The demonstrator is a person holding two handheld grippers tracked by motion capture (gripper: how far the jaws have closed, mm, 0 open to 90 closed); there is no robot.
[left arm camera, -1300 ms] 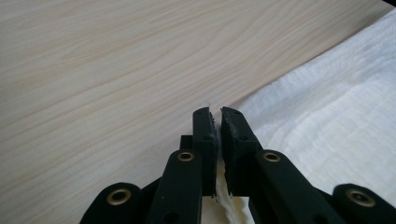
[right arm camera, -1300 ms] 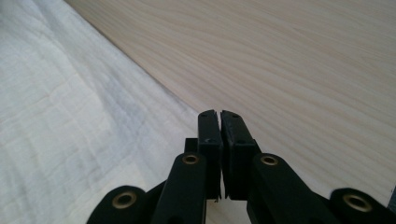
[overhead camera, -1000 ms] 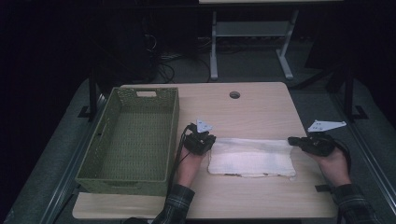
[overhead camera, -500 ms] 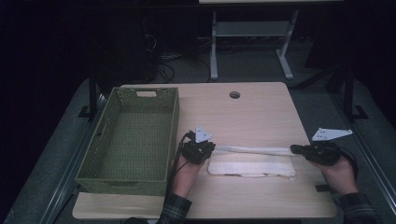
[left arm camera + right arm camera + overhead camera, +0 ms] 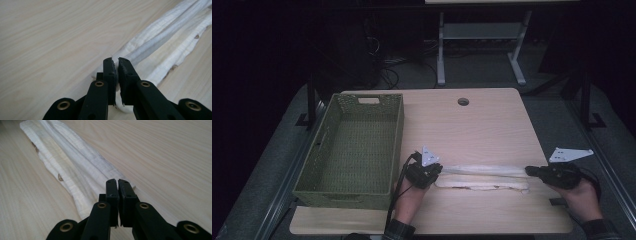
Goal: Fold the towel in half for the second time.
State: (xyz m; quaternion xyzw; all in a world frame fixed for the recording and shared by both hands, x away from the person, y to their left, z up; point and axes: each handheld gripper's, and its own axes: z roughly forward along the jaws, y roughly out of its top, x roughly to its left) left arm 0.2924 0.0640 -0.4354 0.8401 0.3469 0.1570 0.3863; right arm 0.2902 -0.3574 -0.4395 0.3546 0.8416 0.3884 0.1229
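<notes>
Left gripper [image 5: 432, 172] clamped on cloth [image 5: 484, 177] corner; right gripper [image 5: 532, 171] clamped on opposite corner. Cloth half-folded on table [image 5: 472, 125] front, beside basket [image 5: 354, 145]. Risk: thin bite slips under tension, edge drops, fold lands crooked; uneven pull skews layers.

White ribbed cloth towel [image 5: 484, 177], matt pale wood-grain table [image 5: 472, 125], green woven plastic basket [image 5: 354, 145]

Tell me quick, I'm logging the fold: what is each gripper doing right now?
Left gripper: closed, holding one end of the white cloth.
Right gripper: closed, holding the cloth's other end.
</notes>
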